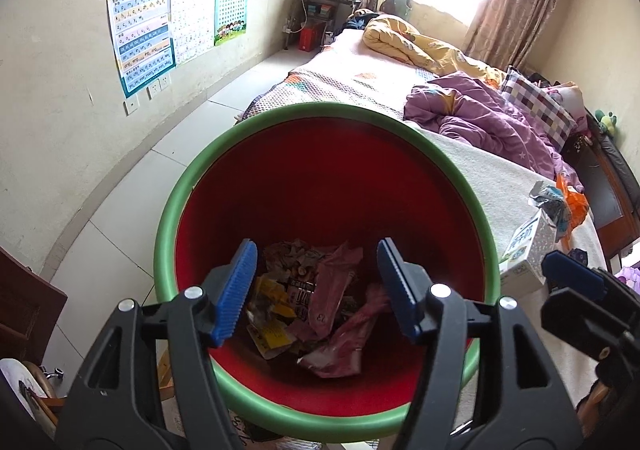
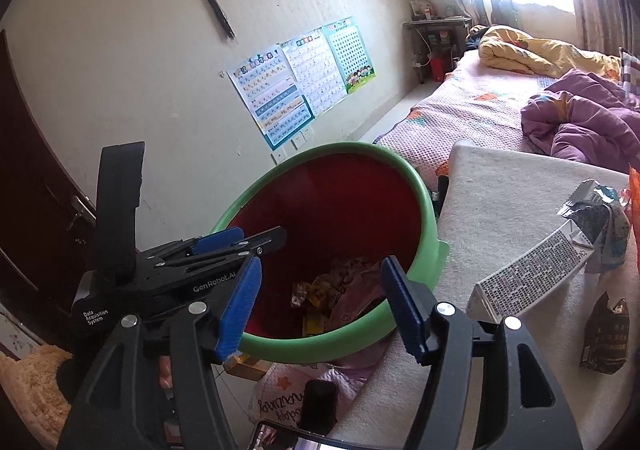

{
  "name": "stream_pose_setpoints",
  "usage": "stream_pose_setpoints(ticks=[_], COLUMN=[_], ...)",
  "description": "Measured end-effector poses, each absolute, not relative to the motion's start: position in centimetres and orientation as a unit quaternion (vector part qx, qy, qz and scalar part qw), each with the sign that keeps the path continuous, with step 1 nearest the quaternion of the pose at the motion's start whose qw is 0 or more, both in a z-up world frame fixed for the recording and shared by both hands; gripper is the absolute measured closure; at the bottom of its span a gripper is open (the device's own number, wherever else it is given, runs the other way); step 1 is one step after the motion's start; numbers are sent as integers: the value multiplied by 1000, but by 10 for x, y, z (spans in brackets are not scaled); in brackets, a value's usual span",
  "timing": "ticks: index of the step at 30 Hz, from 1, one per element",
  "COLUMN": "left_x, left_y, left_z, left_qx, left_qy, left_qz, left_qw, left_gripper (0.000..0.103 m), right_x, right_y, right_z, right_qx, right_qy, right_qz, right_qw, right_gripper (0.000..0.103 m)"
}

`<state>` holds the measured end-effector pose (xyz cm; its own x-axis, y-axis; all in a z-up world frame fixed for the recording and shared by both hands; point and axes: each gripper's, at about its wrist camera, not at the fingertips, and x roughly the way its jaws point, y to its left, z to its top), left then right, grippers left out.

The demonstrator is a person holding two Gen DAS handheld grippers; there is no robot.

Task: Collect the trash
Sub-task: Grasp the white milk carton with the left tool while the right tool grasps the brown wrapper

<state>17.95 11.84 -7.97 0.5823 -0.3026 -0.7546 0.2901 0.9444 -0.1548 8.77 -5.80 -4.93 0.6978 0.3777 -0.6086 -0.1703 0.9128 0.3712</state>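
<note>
The left gripper (image 1: 316, 290) hangs directly over the mouth of the round bin with the green plastic rim and dark red inside (image 1: 192, 178), pointing steeply down into it. Its blue ribbed jaws stand apart with nothing between them. Crumpled pink and yellow wrappers (image 1: 320, 306) lie at the bottom, straight below the gap, so this looks like a release over the bin rather than a reach for anything.

The right gripper (image 2: 320, 302) is also open and empty. In its own view the bin (image 2: 424, 186) sits just past the fingertips, and the left gripper's black body (image 2: 192, 270) crosses in from nine o'clock, reaching over the rim. The two tools are close together there, so a careless swing by either could knock the other.

More rubbish waits on the pale towel-like cover on the bed (image 2: 500, 210). From the right wrist view, a crumpled silver and blue foil packet (image 2: 600, 218) lies at about three o'clock, a dark brown snack bag (image 2: 606, 334) at about four o'clock, and a white patterned tissue box (image 2: 528, 274) rests between them and the bin. The box is probably not rubbish, and it lies across the shortest path from the right gripper to the foil packet. An orange plastic scrap (image 1: 576, 206) shows beyond the packet in the left view.

Farther off, a purple quilt (image 2: 584, 122) is bunched on the bed at two o'clock, and bright learning charts (image 2: 288, 86) hang on the wall at twelve o'clock.
</note>
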Motion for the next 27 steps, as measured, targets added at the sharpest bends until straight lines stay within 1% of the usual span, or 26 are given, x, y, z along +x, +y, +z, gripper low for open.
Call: stream_pose_setpoints(ticks=[8, 11, 15, 17, 18, 19, 21, 27], left_x=[157, 142, 129, 120, 115, 110, 104, 84], left_y=[103, 92, 69, 56, 49, 42, 31, -8], left_z=[-65, -57, -56, -57, -58, -59, -60, -73], left_qx=[-15, -15, -9, -6, -3, -1, 4, 43], left_qy=[411, 402, 405, 410, 412, 415, 420, 434], left_qz=[-184, -198, -209, -215, -218, -220, -225, -225], left_qw=[893, 894, 890, 886, 885, 883, 879, 871], left_gripper=[43, 40, 40, 40, 40, 40, 37, 35], right_x=[51, 34, 17, 14, 15, 17, 19, 36], right_y=[-80, -101, -142, -165, -174, -183, -202, -229], right_z=[-49, -56, -62, -65, -69, -74, -86, -114], right_qx=[163, 177, 173, 172, 164, 155, 151, 151], right_qy=[354, 358, 361, 361, 364, 372, 384, 411], right_qz=[132, 97, 16, -20, -37, -51, -60, -38], right_qw=[911, 912, 916, 917, 916, 914, 909, 898], right_gripper=[39, 39, 39, 34, 27, 24, 24, 24])
